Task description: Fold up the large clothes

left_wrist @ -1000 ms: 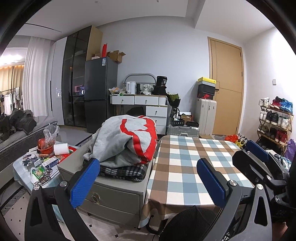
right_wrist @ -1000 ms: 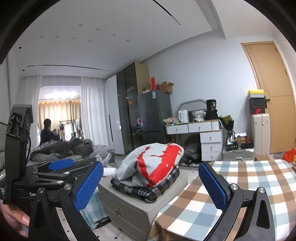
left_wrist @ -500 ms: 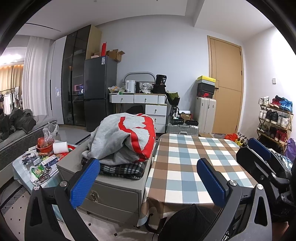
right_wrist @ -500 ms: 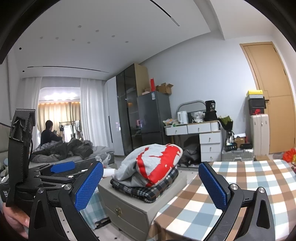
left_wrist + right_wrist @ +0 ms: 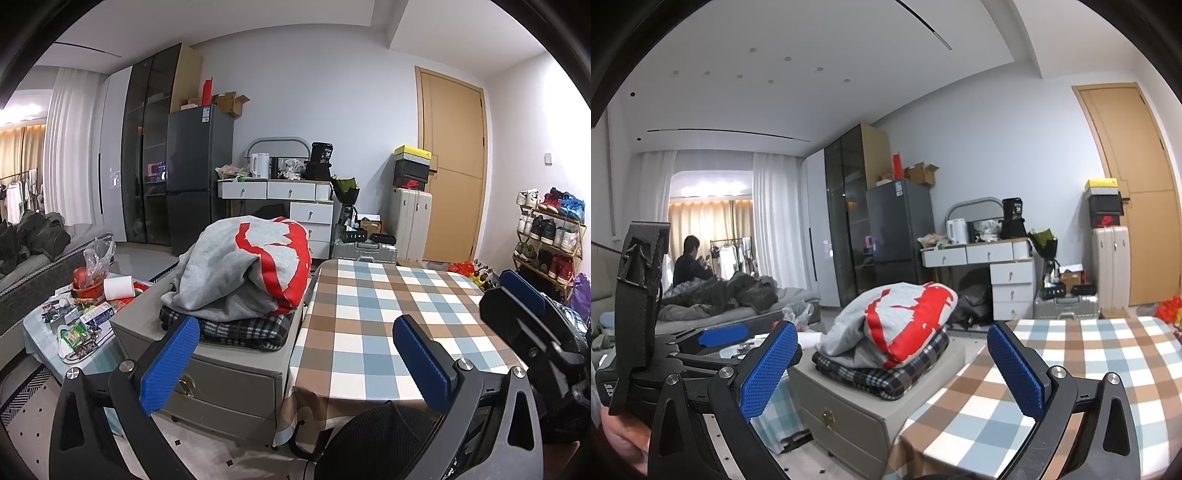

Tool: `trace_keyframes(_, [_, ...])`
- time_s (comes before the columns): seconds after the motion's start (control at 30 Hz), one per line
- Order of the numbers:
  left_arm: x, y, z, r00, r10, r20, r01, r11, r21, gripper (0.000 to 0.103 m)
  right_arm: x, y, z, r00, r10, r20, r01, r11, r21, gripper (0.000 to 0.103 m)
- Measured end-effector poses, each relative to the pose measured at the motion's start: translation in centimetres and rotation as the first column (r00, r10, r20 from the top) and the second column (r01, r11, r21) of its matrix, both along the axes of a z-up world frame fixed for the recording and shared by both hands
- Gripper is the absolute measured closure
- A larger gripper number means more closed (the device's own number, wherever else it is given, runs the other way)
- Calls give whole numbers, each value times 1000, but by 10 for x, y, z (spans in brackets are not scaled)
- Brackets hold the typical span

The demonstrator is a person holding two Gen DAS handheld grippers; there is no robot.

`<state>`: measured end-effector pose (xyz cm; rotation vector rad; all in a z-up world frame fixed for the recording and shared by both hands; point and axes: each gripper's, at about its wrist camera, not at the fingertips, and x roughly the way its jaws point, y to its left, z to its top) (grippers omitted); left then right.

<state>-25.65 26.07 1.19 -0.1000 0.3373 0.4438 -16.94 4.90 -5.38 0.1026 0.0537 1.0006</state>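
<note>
Both tongs [image 5: 295, 354] [image 5: 892, 365] empty, sweatshirt [image 5: 251, 269] beyond

Bright, even indoor light, sharp focus, with strong fisheye bending and dark corners.

Soft grey-and-red cloth sweatshirt [image 5: 251, 269] on a woolly dark plaid blanket [image 5: 236, 330]; matt grey drawer cabinet [image 5: 225, 373]; smooth checked brown-and-blue tablecloth [image 5: 388, 314]; blue textured rubbery finger pads [image 5: 768, 373]; glossy dark fridge [image 5: 197, 173].

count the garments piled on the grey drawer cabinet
2. A grey sweatshirt with red print lies crumpled on top; a dark plaid garment lies under it, directly on the grey drawer cabinet. More could be hidden beneath the pile.
</note>
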Motion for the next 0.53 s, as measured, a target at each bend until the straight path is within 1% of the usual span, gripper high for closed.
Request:
trace_keyframes(0.3, [-2,-1,0,1000,-7,-1,7,1000,0,1,0,-2,-1,1000,5,-6,-5,1000,9,0])
trace_keyframes(0.4, [-2,-4,0,1000,-20,-3,20,1000,11,1,1,-3,-2,1000,2,-3,-2,1000,10,0])
trace_keyframes(0.47, [-4,-4,0,999,-46,15,45,999,10,1,2,-3,-3,1000,-1,-5,1,1000,10,0])
trace_keyframes(0.53, [-1,-6,0,999,-45,11,45,999,16,1,5,-5,-4,1000,-2,-19,2,1000,15,0])
